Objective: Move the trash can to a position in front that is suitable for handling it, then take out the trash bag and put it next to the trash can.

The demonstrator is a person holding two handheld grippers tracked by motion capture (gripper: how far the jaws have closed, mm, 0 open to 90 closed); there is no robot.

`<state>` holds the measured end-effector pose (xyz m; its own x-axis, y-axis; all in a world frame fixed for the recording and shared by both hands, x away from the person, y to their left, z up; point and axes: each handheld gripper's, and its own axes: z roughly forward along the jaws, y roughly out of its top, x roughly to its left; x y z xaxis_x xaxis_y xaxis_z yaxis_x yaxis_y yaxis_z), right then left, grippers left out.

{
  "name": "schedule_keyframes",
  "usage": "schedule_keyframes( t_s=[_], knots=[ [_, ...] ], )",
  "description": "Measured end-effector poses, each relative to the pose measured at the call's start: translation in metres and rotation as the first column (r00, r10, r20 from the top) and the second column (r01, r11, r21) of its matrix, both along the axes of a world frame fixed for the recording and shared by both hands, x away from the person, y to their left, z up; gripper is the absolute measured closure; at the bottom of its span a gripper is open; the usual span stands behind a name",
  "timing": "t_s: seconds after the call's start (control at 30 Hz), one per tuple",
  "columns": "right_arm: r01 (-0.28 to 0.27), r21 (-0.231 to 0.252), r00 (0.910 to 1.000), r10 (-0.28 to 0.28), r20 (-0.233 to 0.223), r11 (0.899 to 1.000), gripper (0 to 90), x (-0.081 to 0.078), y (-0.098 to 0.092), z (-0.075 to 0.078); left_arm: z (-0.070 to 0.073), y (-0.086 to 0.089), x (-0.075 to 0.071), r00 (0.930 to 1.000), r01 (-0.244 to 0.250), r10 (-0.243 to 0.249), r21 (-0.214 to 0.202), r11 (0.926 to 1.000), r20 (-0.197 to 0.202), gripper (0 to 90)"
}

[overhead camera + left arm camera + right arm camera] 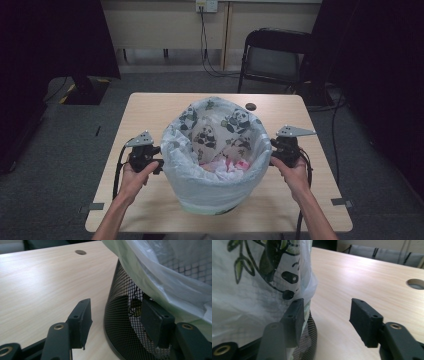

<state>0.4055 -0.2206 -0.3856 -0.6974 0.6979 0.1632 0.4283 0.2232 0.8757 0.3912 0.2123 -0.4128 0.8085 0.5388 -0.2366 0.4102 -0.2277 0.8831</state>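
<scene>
Mesh bin [215,192] between both — left hand-held gripper [159,165] open, right hand-held gripper [272,152] open

My tabletop [150,107]
Pale wood with a round cable hole [250,106]; my lined mesh bin [216,192] stands at its middle.

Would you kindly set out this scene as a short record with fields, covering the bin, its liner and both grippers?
surface: light wooden table with a round cable hole
bin: black mesh wastebasket, upright, mid-table
liner: pale plastic bag with panda print, folded over the rim
contents: crumpled white and pink waste
left gripper: jaws apart, at the bin's left side, low by the mesh
right gripper: jaws apart, at the bin's right side, one pad against the liner
background: dark folding chair
</scene>
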Motion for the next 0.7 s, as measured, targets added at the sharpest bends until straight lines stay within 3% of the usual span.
schedule_keyframes(
  t_s=[0.1, 0.13, 0.2, 0.3, 0.4, 0.43, 0.53, 0.7],
  knots=[
    [-0.028, -0.014, 0.9995, 0.028, -0.012, 1.000, 44.5, -0.004, 0.002, 0.002, -0.004, 0.004, 0.001, 0.9998, 0.002, -0.002, -0.014, 0.9999, -0.019, 32.0],
    [-0.027, -0.021, 0.9996, 0.027, -0.010, 0.999, 42.9, -0.004, 0.003, 0.002, -0.004, 0.004, 0.001, 0.9997, 0.003, -0.004, -0.014, 0.9999, -0.023, 32.6],
    [-0.013, -0.040, 0.9999, 0.013, -0.004, 0.999, 36.6, -0.004, 0.004, 0.003, -0.004, 0.003, 0.002, 0.9997, -0.010, 0.010, -0.002, 1.0000, -0.022, 33.4],
    [-0.018, -0.036, 0.9998, 0.018, -0.011, 0.999, 34.8, -0.002, 0.002, 0.003, -0.003, 0.003, 0.003, 0.9991, -0.034, 0.035, 0.034, 0.9989, -0.025, 25.9],
    [-0.031, -0.008, 0.9991, 0.031, -0.029, 0.999, 33.8, 0.000, -0.001, 0.002, -0.006, 0.010, 0.009, 0.9945, -0.068, 0.069, 0.008, 0.9976, -0.079, 25.6],
    [-0.031, -0.008, 0.9991, 0.031, -0.028, 0.999, 33.3, 0.001, -0.001, 0.001, -0.007, 0.011, 0.009, 0.9934, -0.089, 0.091, 0.019, 0.9958, -0.070, 25.6],
    [-0.030, -0.008, 0.9992, 0.030, -0.028, 1.000, 32.7, 0.002, -0.002, 0.001, -0.008, 0.015, 0.011, 0.9927, -0.092, 0.094, 0.027, 0.9954, -0.075, 25.6],
    [-0.004, -0.006, 0.9997, 0.004, -0.024, 1.000, 29.6, 0.006, -0.005, 0.003, 0.000, 0.021, 0.008, 0.9945, -0.099, 0.099, 0.003, 0.9951, -0.033, 25.2]
  ],
)
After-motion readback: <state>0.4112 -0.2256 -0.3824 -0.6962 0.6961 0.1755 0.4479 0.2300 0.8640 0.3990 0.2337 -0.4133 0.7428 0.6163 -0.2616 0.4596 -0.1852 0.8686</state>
